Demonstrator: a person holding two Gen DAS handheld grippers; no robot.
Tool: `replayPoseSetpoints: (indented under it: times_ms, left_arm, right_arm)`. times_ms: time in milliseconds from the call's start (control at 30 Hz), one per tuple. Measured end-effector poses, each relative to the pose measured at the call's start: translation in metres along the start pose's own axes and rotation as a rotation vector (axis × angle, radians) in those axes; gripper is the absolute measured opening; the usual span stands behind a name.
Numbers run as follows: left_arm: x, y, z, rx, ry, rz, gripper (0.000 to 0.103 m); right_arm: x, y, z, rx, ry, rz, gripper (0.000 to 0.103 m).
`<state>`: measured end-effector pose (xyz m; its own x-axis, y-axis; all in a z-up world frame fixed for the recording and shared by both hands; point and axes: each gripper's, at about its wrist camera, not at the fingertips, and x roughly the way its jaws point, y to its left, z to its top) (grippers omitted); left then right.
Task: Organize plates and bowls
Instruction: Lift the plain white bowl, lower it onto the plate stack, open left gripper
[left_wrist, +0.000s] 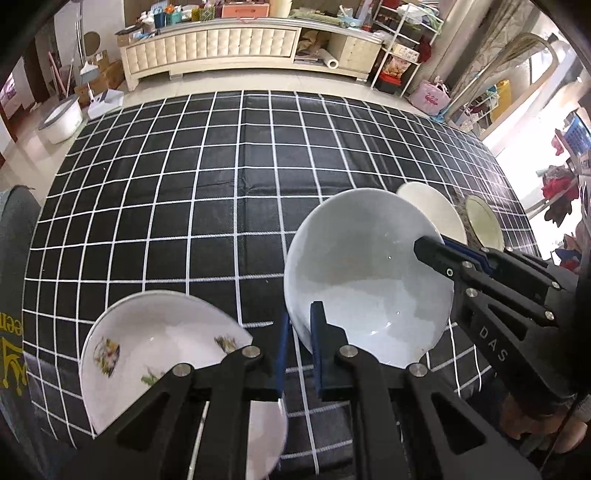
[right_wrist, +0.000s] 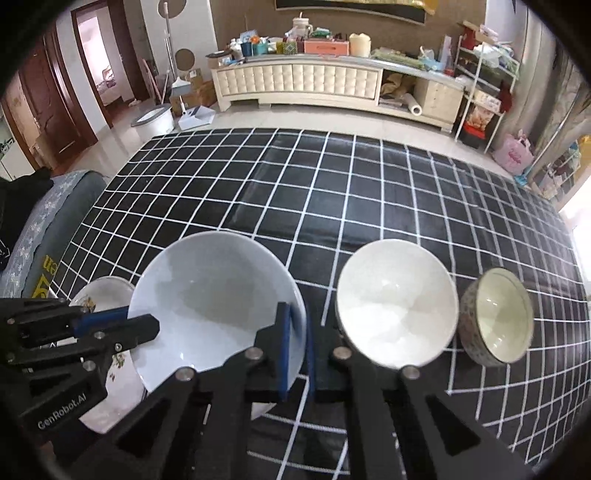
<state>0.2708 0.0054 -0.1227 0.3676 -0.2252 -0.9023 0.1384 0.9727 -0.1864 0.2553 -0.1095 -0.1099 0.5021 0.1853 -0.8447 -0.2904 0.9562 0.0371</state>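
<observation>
**Two grippers clamp one white bowl over a checked tablecloth**

Nearest, at lower centre of the left wrist view, the left gripper (left_wrist: 297, 332) is nearly closed, its blue-padded fingers pinching the near rim of a large, glossy white ceramic bowl (left_wrist: 369, 273). The bowl is tilted, its opening facing the camera. The right gripper (left_wrist: 443, 254) pinches its rim from the right of the frame. In the right wrist view that gripper (right_wrist: 295, 343) is likewise nearly closed on the bowl's right rim.

At lower left, a white flower-printed ceramic plate (left_wrist: 155, 350) lies partly beneath the left gripper. Right of the held bowl stand a smaller white bowl (right_wrist: 395, 302) and, just beside it, a small patterned bowl with a cream inside (right_wrist: 498, 317).

Beyond, the black tablecloth with white grid lines (left_wrist: 221, 184) stretches bare to its far edge, in the upper half of the frame.
</observation>
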Motion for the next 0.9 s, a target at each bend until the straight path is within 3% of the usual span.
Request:
replayPoseSetpoints:
  times_ms: [333,767,900]
  left_arm:
    - [-0.007,-0.024,-0.034,0.031,-0.001,0.025,0.009]
    - [0.037,-0.031,-0.061,0.015,0.109,0.019,0.009]
    - [0.04,-0.031,-0.061,0.017,0.109,0.017,0.009]
  right_arm:
    - [-0.016,-0.008,-0.035,0.062,0.021,0.0,0.011]
    - [0.011,-0.016,-0.078,0.129,0.126,0.008,0.011]
    - [0.017,-0.018,-0.082,0.142,0.145,0.012,0.011]
